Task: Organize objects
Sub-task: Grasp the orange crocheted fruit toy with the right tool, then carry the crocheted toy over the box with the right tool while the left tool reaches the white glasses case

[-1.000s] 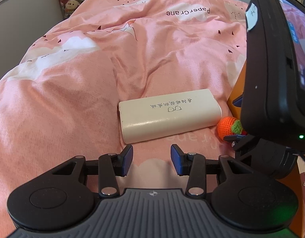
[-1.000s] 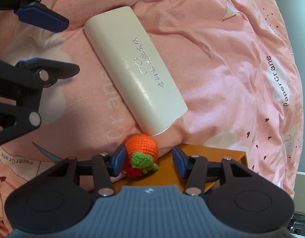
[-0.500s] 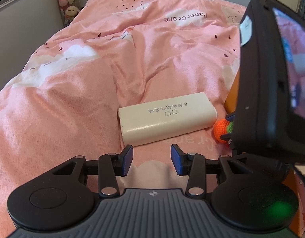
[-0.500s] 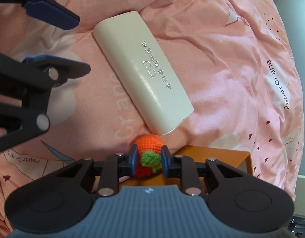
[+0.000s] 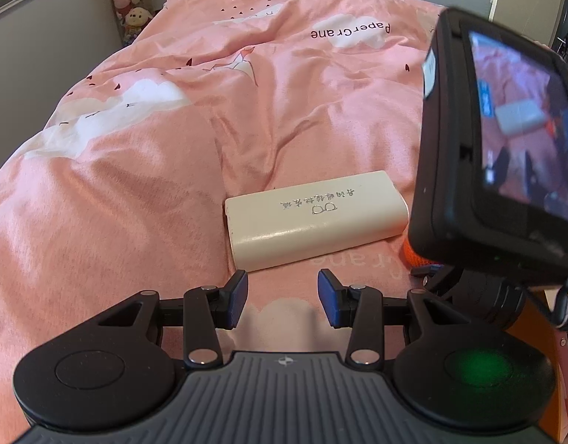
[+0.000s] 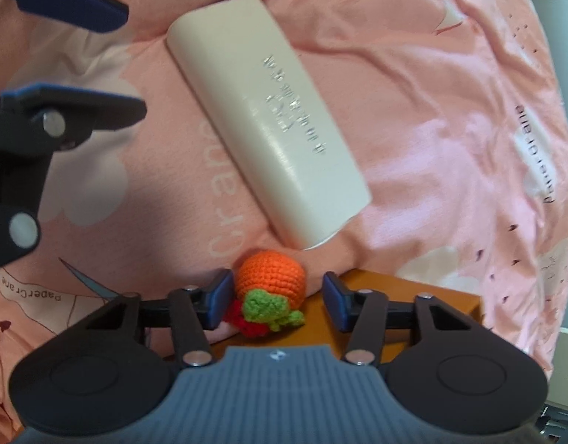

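A cream glasses case (image 5: pixel 315 218) lies on the pink duvet, also in the right wrist view (image 6: pixel 269 125). An orange crochet fruit (image 6: pixel 271 277) with a green and red tuft lies at the edge of an orange box (image 6: pixel 406 303). My right gripper (image 6: pixel 278 301) is open with the fruit between its jaws, nearer the left one. My left gripper (image 5: pixel 282 296) is open and empty, just short of the case; its fingers (image 6: pixel 73 7) show in the right wrist view. The fruit (image 5: pixel 413 253) is mostly hidden behind the right gripper's body in the left wrist view.
The pink duvet (image 5: pixel 154 185) covers the whole bed. Plush toys (image 5: pixel 130 3) stand in the far left corner by the wall. The right gripper's camera unit with a screen (image 5: pixel 506 162) fills the right side of the left wrist view.
My right gripper closed on the crochet fruit half a second ago and has now opened again, leaving the fruit at the box edge. Both grippers have pulled back slightly.
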The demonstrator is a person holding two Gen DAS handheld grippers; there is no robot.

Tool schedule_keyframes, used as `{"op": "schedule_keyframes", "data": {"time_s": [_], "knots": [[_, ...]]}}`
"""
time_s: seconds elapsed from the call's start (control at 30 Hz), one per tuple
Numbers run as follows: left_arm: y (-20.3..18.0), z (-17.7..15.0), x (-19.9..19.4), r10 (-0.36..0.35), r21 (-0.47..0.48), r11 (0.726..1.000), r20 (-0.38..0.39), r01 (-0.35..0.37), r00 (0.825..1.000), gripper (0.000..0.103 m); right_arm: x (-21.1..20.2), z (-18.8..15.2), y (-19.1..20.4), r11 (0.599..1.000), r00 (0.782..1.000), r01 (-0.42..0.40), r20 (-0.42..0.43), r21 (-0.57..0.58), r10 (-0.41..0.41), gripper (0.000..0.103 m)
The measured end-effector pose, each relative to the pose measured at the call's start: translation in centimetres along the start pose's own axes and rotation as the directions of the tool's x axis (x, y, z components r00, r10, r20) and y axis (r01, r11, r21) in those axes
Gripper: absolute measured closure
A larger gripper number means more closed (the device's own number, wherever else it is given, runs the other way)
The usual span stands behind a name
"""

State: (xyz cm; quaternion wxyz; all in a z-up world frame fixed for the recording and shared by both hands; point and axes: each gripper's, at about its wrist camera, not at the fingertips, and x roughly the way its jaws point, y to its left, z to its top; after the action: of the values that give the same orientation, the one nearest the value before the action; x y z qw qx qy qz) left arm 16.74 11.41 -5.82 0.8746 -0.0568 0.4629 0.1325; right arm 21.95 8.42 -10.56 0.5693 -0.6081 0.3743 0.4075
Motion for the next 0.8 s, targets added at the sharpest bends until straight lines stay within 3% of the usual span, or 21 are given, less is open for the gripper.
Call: {"op": "schedule_keyframes", "data": {"time_s": [0.2,0.43,0.53,0.67,0.8], "knots": [[-0.1,0.0,0.0,-0.004,0.009,1.000,0.002,0.004,1.000,0.055,-0.8,-0.7,0.5,1.000,1.000,0.000,0.029,0.004,0.000,0.060],[-1.3,0.3,-0.9,-0.048,0.069,0.997,0.052,0.044,0.998,0.055,-5.4,-3.1,-0.7,0.997,0.988,-0.025,0.155,0.075,0.013,0.060],[-2.0,0.5,-1.5,-0.048,0.116,0.992,0.067,0.040,0.997,0.055,-7.6,-5.2,-2.1,0.988,0.973,-0.057,0.230,0.146,0.023,0.060],[-2.5,0.9,-2.2,-0.069,0.154,0.986,0.085,0.055,0.994,0.055,-11.3,-8.2,-4.2,0.950,0.932,-0.153,0.359,0.272,0.048,0.060],[-2.9,1.2,-2.5,-0.076,0.191,0.980,0.092,0.058,0.993,0.055,-13.2,-11.6,-5.6,0.910,0.911,-0.154,0.411,0.386,-0.020,0.060]]}}
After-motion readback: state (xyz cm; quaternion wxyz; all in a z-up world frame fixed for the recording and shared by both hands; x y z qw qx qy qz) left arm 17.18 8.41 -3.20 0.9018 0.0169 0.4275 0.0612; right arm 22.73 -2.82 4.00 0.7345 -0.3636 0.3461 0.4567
